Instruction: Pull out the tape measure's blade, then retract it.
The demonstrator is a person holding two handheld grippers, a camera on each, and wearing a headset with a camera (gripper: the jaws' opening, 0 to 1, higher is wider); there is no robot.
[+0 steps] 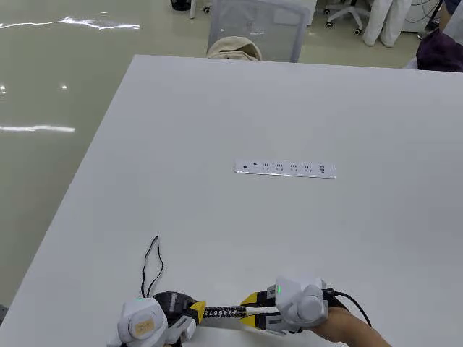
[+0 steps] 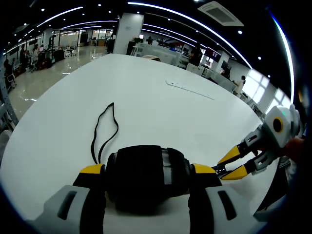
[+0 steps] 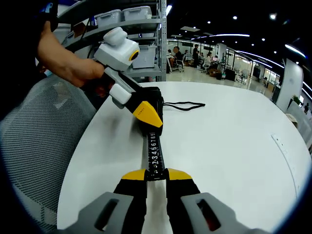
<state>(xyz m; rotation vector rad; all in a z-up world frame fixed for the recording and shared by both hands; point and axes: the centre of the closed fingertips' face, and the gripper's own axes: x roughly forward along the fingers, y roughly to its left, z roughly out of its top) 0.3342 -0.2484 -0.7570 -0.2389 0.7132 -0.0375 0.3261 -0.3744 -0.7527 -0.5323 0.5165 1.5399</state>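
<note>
While left gripper [image 2: 147, 169] clamps case [image 2: 141, 187], right gripper [image 3: 156, 174] pinches blade [image 3: 153, 146], numerals [image 1: 221, 312] perhaps unreadable overhead

Count: left gripper [image 2: 146, 170] + right gripper [image 3: 156, 174] = 2. 1 tape measure [image 1: 171, 301] in left jaws, 1 blade [image 3: 152, 148] in right jaws, 1 power strip [image 1: 285, 168] well ahead of both.

Only thing I can actually read: white digits 2 to 9 on the black blade [image 3: 153, 153], running toward 12 o'clock from the right tongs [image 3: 156, 174].
</note>
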